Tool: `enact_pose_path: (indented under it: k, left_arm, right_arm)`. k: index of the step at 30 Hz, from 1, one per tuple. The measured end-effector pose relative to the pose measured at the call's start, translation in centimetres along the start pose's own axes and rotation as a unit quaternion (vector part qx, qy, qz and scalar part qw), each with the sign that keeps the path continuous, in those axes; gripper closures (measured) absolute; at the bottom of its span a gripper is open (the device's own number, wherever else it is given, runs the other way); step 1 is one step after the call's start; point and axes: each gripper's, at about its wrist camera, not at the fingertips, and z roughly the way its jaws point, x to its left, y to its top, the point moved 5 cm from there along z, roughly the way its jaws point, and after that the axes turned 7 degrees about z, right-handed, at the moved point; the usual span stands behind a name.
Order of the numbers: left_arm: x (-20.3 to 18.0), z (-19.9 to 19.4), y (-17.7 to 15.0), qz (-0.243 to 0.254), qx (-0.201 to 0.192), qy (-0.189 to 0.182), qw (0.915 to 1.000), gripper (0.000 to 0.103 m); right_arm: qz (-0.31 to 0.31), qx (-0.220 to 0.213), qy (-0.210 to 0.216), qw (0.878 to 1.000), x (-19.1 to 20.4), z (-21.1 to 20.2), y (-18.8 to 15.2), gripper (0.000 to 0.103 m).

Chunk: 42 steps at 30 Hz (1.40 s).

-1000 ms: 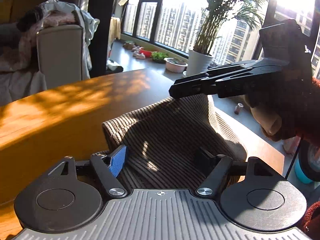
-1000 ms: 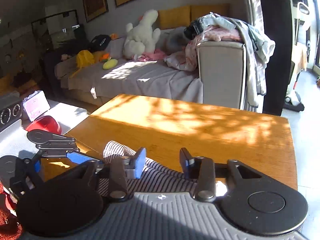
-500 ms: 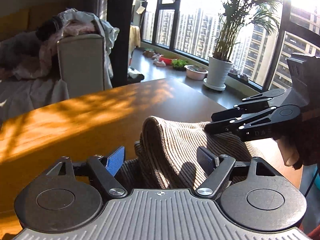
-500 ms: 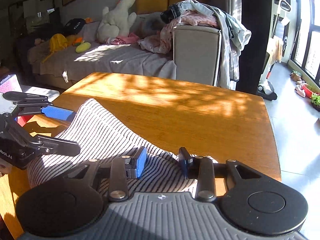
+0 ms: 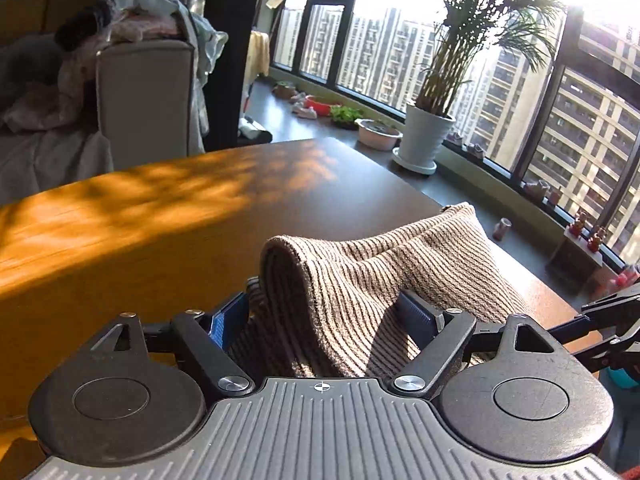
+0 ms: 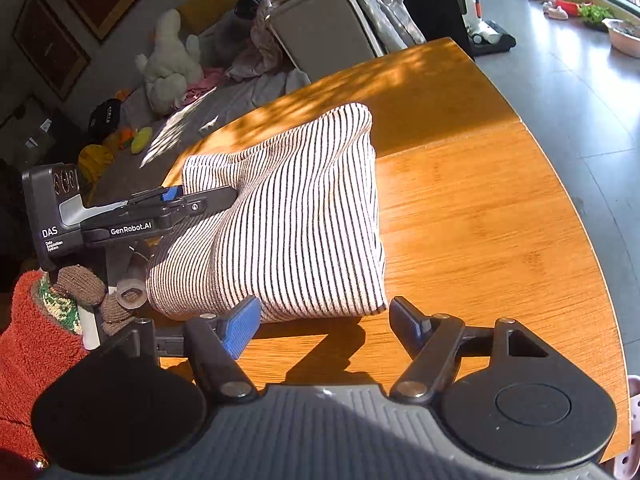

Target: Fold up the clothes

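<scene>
A folded black-and-white striped garment (image 6: 288, 216) lies on the wooden table (image 6: 480, 208). My left gripper (image 5: 324, 314) has its fingers spread wide, with a raised fold of the garment (image 5: 360, 276) bunched between them. In the right wrist view the left gripper (image 6: 200, 200) reaches into the garment's left side. My right gripper (image 6: 324, 318) is open and empty, just in front of the garment's near edge and above the table. It shows at the right edge of the left wrist view (image 5: 600, 320).
A sofa (image 6: 320, 28) piled with clothes stands beyond the table's far edge, with a white plush toy (image 6: 168, 60) on the bed behind. A potted plant (image 5: 428, 136) and bowls sit on the floor by the windows. The table's rounded right edge (image 6: 580, 208) drops to the floor.
My right gripper has let go of the garment and pulled back towards the near edge, now open. The garment has settled onto the table. My left gripper stays in the fold.
</scene>
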Motion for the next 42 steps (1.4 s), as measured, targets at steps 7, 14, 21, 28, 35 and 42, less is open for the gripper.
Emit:
enact_pose_path:
  k: [7,14,21,28,35,42]
  left_arm:
    - [1.9,-0.8,-0.5,-0.035,0.006,0.033,0.9988,0.024]
    - [3.0,-1.3,-0.8,-0.084,0.008,0.035,0.9958,0.024]
    - [1.3,-1.7,-0.9,-0.097,0.006,0.007,0.9953,0.017]
    - [2.3,-4.3,-0.7,-0.116,-0.021,0.033,0.9925,0.015]
    - [4.0,-3.7,-1.7,-0.131,-0.013,0.061,0.9894,0.017]
    - [2.4,-2.3,-1.6,-0.136,-0.006,0.035,0.9901,0.022]
  right_arm:
    - [-0.008,-0.011,0.004,1.000,1.2,3.8,3.0,0.031]
    - [-0.071,-0.072,-0.052,0.994,2.2,6.9,9.1,0.031]
    - [-0.128,-0.119,-0.100,0.980,2.6,9.1,12.7,0.031]
    - [-0.110,-0.135,-0.079,0.982,2.0,6.7,11.8,0.031]
    - [-0.085,-0.141,-0.028,0.986,2.2,4.4,9.9,0.030]
    - [-0.096,-0.136,-0.003,0.986,3.6,5.0,9.7,0.030]
